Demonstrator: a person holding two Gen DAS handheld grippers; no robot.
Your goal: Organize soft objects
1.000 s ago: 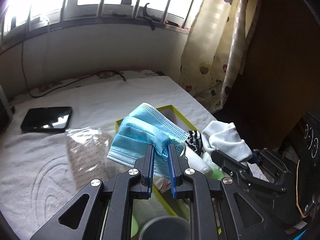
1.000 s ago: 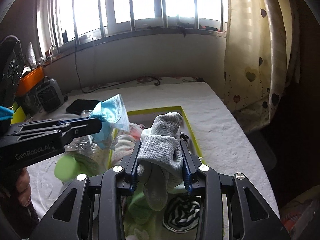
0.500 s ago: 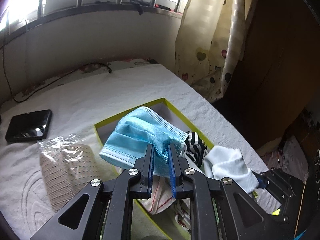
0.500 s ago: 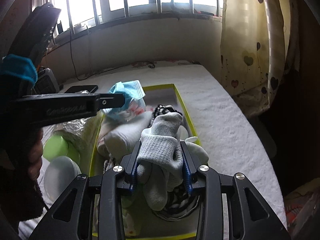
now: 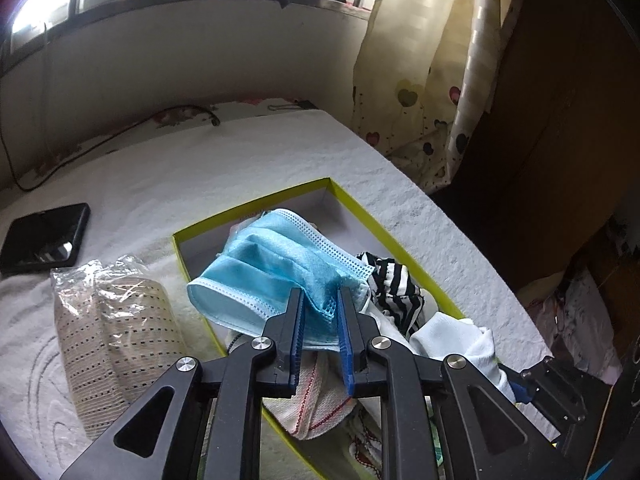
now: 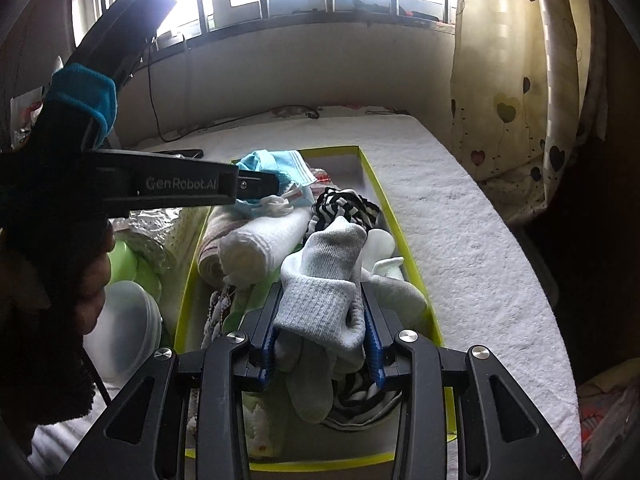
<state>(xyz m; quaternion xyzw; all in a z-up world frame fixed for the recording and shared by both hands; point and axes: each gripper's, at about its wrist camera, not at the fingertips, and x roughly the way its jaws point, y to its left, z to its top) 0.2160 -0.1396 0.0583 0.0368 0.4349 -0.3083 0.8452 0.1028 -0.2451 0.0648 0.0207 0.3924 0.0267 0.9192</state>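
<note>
1. Left gripper (image 5: 320, 300) pinching one edge of a blue face mask (image 5: 272, 276), jaws nearly closed on the fabric; mask fanning out to the upper left of the tips, hanging over the yellow-rimmed box (image 5: 376, 224) at centre frame.
2. Right gripper (image 6: 320, 312) clamping a grey sock (image 6: 324, 280) between its pads, sock bulging above the tips and dangling below, over the near end of the box.
3. Lying in the box: a rolled white towel (image 6: 260, 244) and a striped cloth (image 6: 344, 208).
</note>
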